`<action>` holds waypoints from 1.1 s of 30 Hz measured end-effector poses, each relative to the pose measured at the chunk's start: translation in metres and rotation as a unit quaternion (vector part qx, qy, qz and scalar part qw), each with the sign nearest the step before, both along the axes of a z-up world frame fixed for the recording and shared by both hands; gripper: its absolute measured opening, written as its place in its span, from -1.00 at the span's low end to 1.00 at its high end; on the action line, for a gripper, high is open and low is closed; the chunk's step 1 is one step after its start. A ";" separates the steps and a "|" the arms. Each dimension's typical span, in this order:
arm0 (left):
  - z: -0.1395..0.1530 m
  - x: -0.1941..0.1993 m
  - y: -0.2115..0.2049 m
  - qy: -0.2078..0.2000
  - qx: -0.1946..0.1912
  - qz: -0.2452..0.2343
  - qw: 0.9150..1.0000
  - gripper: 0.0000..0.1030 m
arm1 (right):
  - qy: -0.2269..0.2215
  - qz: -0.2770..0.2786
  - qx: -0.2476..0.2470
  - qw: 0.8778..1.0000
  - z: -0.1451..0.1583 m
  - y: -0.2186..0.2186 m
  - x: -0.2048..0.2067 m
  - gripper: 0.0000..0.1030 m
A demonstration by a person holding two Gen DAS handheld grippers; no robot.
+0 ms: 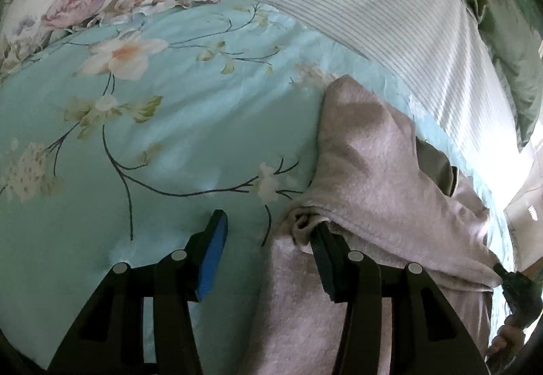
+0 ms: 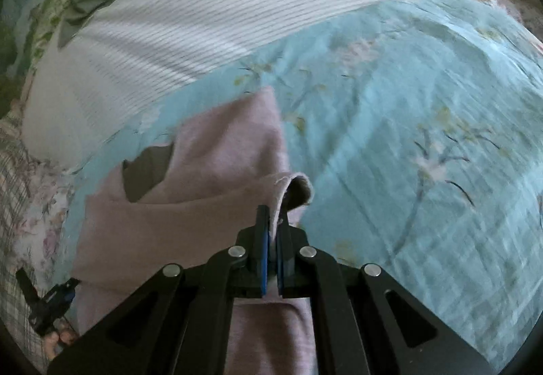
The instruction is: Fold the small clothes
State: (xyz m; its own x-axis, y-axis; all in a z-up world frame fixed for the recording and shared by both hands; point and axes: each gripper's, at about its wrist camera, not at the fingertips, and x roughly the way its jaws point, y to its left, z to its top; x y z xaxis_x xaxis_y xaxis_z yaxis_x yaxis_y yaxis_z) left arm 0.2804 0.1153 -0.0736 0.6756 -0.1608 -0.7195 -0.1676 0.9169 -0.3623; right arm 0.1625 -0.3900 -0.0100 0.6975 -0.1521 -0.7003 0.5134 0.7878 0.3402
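A: Garment [image 1: 370, 171], pink and fleecy, lies right of centre in the left wrist view, on the blue floral sheet [image 1: 163, 137]. Striped pillow [image 1: 373, 1] sits along the upper right.

B: Left gripper [image 1: 268, 239]?

A: Jaws wide apart. One finger lies under a rolled edge of the cloth, the blue-padded one rests bare over the sheet. Nothing pinched.

B: Right gripper [image 2: 273, 229]?

A: Jaws together, clamped on a raised edge of the garment, centre of the right wrist view. Edge curls over just above the tips.

B: Step in hand, as I judge it: lifting an edge to carry it across for a fold.

A: Agreed. To do it well, the left should close on the matching edge, so both corners travel level. With one side free, the fleece would likely sag and fold askew.

B: Keep the carry low, lay the edge flat, release only once it rests on the lower layer.
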 end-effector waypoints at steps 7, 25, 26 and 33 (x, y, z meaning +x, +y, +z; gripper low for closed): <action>0.000 -0.002 -0.005 0.001 0.013 0.003 1.000 0.00 | -0.017 -0.038 -0.045 0.998 0.028 0.006 -0.019 -0.84; 0.011 -0.028 0.014 0.008 -0.057 -0.032 0.998 -0.04 | 0.013 0.094 0.006 0.995 0.012 0.048 0.005 -0.14; 0.014 -0.032 0.015 0.007 -0.061 -0.037 0.997 -0.03 | 0.012 0.099 0.005 0.995 0.014 0.051 0.002 -0.13; 0.050 0.000 -0.004 -0.018 -0.067 -0.068 0.995 -0.01 | 0.009 0.122 0.011 0.992 0.023 0.080 -0.032 -0.08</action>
State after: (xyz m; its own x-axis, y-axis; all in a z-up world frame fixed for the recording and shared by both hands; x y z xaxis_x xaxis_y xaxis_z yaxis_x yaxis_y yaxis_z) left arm 0.2800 0.1117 -0.0236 0.6657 -0.3454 -0.6614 -0.0292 0.8737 -0.4856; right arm 0.1305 -0.3099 0.0133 0.6983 0.0352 -0.7149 0.3155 0.8814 0.3516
